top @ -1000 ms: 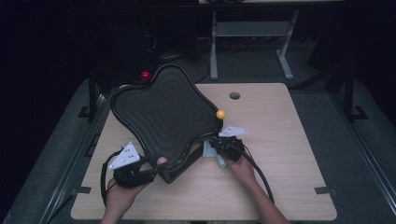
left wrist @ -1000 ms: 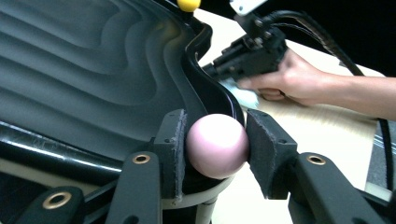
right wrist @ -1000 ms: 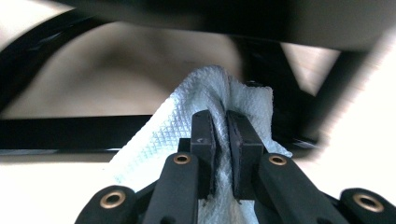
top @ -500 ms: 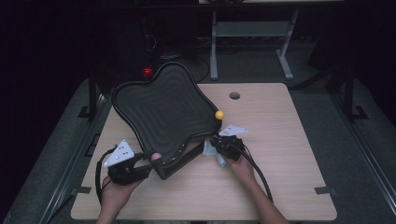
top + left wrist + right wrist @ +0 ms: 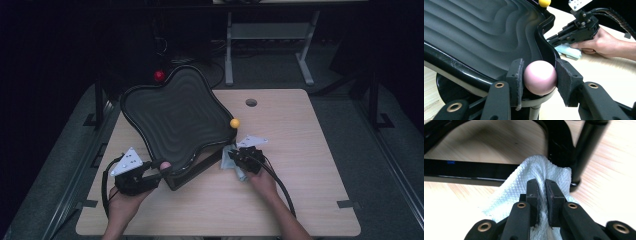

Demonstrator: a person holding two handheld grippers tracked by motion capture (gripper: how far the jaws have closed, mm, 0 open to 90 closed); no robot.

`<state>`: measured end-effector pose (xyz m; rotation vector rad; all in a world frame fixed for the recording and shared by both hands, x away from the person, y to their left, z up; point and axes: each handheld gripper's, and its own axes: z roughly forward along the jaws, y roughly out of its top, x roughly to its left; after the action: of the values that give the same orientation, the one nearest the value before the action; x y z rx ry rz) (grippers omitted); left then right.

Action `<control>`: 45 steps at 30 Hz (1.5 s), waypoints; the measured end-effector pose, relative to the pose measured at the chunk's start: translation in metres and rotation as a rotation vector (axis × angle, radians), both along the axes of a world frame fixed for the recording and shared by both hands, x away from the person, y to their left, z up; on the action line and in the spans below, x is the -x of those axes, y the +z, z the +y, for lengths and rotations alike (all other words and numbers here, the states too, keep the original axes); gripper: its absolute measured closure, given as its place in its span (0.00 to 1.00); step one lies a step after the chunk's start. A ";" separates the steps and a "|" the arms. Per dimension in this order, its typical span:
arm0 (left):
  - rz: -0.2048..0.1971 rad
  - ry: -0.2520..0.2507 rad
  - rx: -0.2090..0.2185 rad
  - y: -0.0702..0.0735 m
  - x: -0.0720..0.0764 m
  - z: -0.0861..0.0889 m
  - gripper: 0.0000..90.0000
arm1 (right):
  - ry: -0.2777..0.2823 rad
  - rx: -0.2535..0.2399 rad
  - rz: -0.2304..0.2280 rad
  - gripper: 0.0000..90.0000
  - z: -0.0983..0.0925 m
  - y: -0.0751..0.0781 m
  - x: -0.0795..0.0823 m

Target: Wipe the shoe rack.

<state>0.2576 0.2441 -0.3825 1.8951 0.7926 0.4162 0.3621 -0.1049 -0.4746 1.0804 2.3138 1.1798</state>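
from above, the left gripper [image 5: 150,172] is sitting just off the near corner of a black wavy tray [image 5: 175,117] that is tilting up on its stand, with a pink ball [image 5: 164,165] showing between its jaws. the right gripper [image 5: 235,156] is reaching toward the tray's right edge, a pale cloth [image 5: 231,161] lying under it, and a yellow ball [image 5: 234,123] is resting on the rim just ahead of it.

along the left gripper's jaws, both pads are clenching the pink ball [image 5: 540,77] against the tray's near rim [image 5: 454,67].

along the right gripper's jaws, the pads are pinching a fold of the white cloth [image 5: 524,187], the stand's black frame [image 5: 474,171] lying just beyond.

one risk: nudging the tilted tray could send the yellow ball rolling off; the smooth pink ball could also be squeezing out of the pads.
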 end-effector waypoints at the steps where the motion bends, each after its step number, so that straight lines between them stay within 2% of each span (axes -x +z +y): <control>1: 0.004 -0.001 0.002 0.000 0.000 -0.001 0.64 | -0.006 -0.001 0.001 0.91 -0.002 0.001 0.000; 4: 0.005 -0.002 -0.006 -0.001 -0.001 -0.003 0.64 | -0.035 -0.015 0.022 0.91 -0.012 0.001 0.000; 7: 0.006 -0.004 -0.004 -0.001 -0.001 -0.002 0.66 | -0.057 -0.043 0.016 0.91 -0.021 0.007 0.000; 10: 0.005 -0.007 -0.006 -0.001 -0.002 -0.002 0.67 | -0.087 -0.081 -0.044 0.91 -0.031 0.023 0.002; 14: 0.007 -0.011 -0.003 -0.001 -0.002 -0.001 0.67 | -0.121 -0.121 -0.073 0.91 -0.036 0.036 -0.004; 15: 0.008 -0.013 -0.004 -0.001 -0.002 -0.001 0.67 | -0.126 -0.121 -0.077 0.91 -0.035 0.035 -0.005; 20: 0.008 -0.010 0.003 -0.001 -0.003 0.001 0.67 | -0.114 -0.087 0.013 0.91 -0.030 0.013 -0.014; 21: 0.006 -0.009 0.003 -0.001 -0.003 0.001 0.67 | -0.113 -0.084 0.009 0.91 -0.030 0.014 -0.014; 23: 0.006 -0.010 0.001 -0.001 -0.003 0.001 0.67 | -0.115 -0.099 -0.041 0.91 -0.033 0.027 -0.013; 25: 0.009 -0.010 0.002 -0.001 -0.003 0.001 0.67 | -0.116 -0.114 -0.042 0.91 -0.035 0.035 -0.016; 27: 0.005 -0.010 0.000 -0.001 -0.003 0.000 0.66 | -0.127 -0.119 -0.063 0.91 -0.036 0.040 -0.019; 29: 0.011 -0.013 0.004 -0.001 -0.004 0.001 0.66 | -0.126 -0.123 -0.042 0.91 -0.034 0.035 -0.022; 32: 0.010 -0.010 0.007 -0.001 -0.004 0.000 0.65 | -0.114 -0.091 0.018 0.91 -0.029 0.018 -0.026; 33: 0.012 -0.013 0.005 -0.002 -0.004 -0.001 0.65 | -0.110 -0.083 0.024 0.91 -0.029 0.017 -0.027; 35: 0.008 -0.010 0.002 -0.002 -0.004 -0.002 0.64 | -0.108 -0.093 0.003 0.91 -0.032 0.023 -0.026; 36: 0.006 -0.007 -0.001 -0.002 -0.004 -0.002 0.64 | -0.108 -0.104 -0.024 0.92 -0.034 0.029 -0.025; 37: 0.009 -0.008 0.004 -0.002 -0.004 -0.001 0.66 | -0.110 -0.124 -0.032 0.91 -0.036 0.034 -0.024; 39: 0.011 -0.011 0.005 -0.002 -0.004 -0.001 0.67 | -0.109 -0.129 -0.036 0.91 -0.036 0.040 -0.027; 40: 0.009 -0.011 0.002 -0.002 -0.004 -0.001 0.67 | -0.107 -0.121 -0.035 0.91 -0.035 0.038 -0.029; 42: 0.011 -0.011 0.005 -0.002 -0.004 -0.001 0.67 | -0.102 -0.104 0.008 0.91 -0.029 0.026 -0.031; 45: 0.010 -0.013 0.004 -0.002 -0.004 0.000 0.67 | -0.098 -0.095 0.036 0.91 -0.029 0.017 -0.031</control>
<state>0.2619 0.2439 -0.3846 1.8986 0.7872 0.3970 0.3930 -0.1338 -0.4579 1.2438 2.2233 1.2532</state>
